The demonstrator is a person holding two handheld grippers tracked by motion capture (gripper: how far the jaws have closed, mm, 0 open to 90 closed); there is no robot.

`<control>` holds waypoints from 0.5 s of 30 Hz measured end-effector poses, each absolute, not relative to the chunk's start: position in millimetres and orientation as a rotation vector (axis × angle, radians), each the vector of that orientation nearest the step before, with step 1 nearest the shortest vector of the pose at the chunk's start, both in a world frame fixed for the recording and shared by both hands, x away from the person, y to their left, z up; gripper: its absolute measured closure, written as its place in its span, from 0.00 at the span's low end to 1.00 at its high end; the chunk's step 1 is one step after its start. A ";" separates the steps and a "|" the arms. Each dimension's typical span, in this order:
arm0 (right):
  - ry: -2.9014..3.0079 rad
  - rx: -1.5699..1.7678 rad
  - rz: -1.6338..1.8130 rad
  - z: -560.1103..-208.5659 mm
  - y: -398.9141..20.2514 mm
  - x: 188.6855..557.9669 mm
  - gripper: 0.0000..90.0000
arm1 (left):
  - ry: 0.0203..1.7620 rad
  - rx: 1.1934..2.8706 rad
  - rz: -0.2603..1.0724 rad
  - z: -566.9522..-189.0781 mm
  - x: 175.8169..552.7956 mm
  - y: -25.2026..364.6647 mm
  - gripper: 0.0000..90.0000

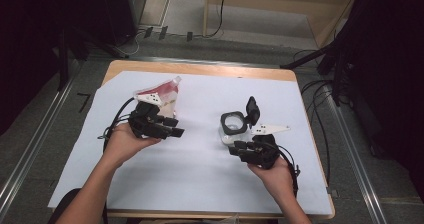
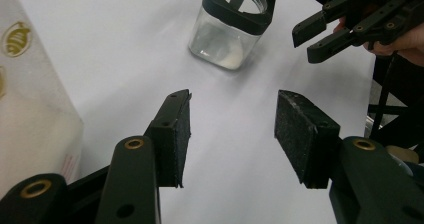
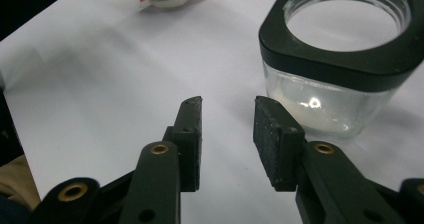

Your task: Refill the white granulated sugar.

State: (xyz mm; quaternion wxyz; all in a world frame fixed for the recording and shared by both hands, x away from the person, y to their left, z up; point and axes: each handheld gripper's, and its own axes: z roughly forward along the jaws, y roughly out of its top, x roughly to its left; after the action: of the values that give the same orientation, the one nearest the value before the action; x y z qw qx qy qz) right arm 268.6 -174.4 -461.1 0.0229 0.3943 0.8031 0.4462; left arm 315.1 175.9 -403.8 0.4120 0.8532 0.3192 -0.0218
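Observation:
A clear square glass jar (image 1: pixel 233 125) with a black rim stands right of the table's middle, its black flip lid (image 1: pixel 252 109) standing open behind it. The jar (image 2: pixel 232 26) looks empty apart from a pale film at its bottom. A red and white stand-up pouch (image 1: pixel 163 93) stands at the left. My left gripper (image 1: pixel 176 127) is open just in front of the pouch, with nothing between its jaws (image 2: pixel 234 101). My right gripper (image 1: pixel 236 147) is open just short of the jar (image 3: pixel 345 59), holding nothing (image 3: pixel 227 106).
A white sheet (image 1: pixel 200 174) covers most of the wooden table (image 1: pixel 200 68). Cables trail from both grippers and lie on the floor at the right (image 1: pixel 320 109). Metal rails (image 1: pixel 40 129) run along both sides of the table. Wooden furniture (image 1: pixel 280 4) stands behind.

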 end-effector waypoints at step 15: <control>2.542 1.118 1.359 -471.6 -154.0 273.1 0.63 | 0.877 2.130 -0.011 -399.9 316.8 205.1 0.49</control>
State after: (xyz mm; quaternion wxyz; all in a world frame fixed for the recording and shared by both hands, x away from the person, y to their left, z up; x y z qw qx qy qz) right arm 273.1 -154.0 -471.6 0.0251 0.3614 0.8221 0.4393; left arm 316.8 205.1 -399.9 0.4069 0.8447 0.3477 -0.0043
